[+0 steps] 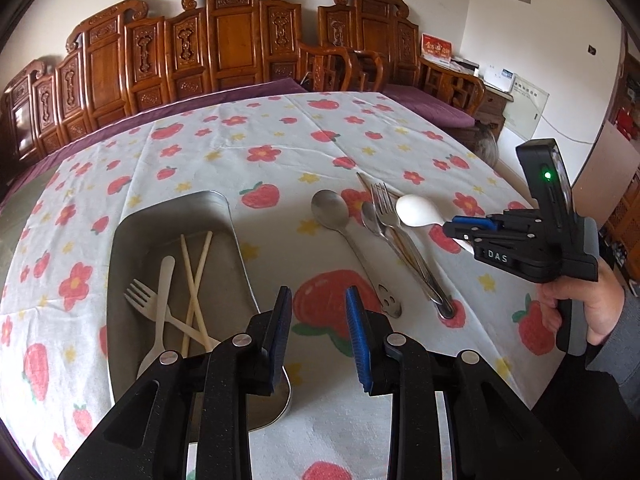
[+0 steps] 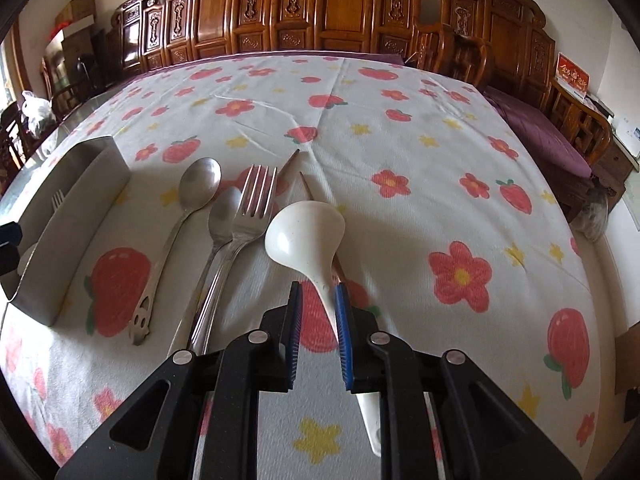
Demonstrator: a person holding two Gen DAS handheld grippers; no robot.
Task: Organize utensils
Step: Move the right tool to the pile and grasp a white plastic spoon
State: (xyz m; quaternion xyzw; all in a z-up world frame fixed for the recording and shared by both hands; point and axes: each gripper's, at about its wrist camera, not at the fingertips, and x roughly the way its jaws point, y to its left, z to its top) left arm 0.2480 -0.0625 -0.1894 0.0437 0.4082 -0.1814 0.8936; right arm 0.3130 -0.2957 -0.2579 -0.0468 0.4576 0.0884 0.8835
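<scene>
A white spoon (image 2: 306, 230) lies on the strawberry cloth with its bowl over two brown chopsticks (image 2: 306, 188). My right gripper (image 2: 318, 287) stands open around its handle, which lies against the right pad with a gap on the left. From the left wrist view that right gripper (image 1: 454, 230) sits at the white spoon (image 1: 416, 210). To its left lie a steel fork (image 2: 256, 204), a small steel spoon (image 2: 224, 216) and a larger steel spoon (image 2: 198, 184). My left gripper (image 1: 319, 294) hangs open and empty beside the metal tray (image 1: 236, 240), which holds a pale fork (image 1: 140, 292), a pale spoon (image 1: 162, 300) and light chopsticks (image 1: 196, 280).
The table (image 2: 400, 140) is covered by a white cloth printed with flowers and strawberries. Carved wooden benches (image 1: 224, 40) with purple cushions line the far side. A hand (image 1: 580, 304) holds the right gripper's grip at the table's right edge.
</scene>
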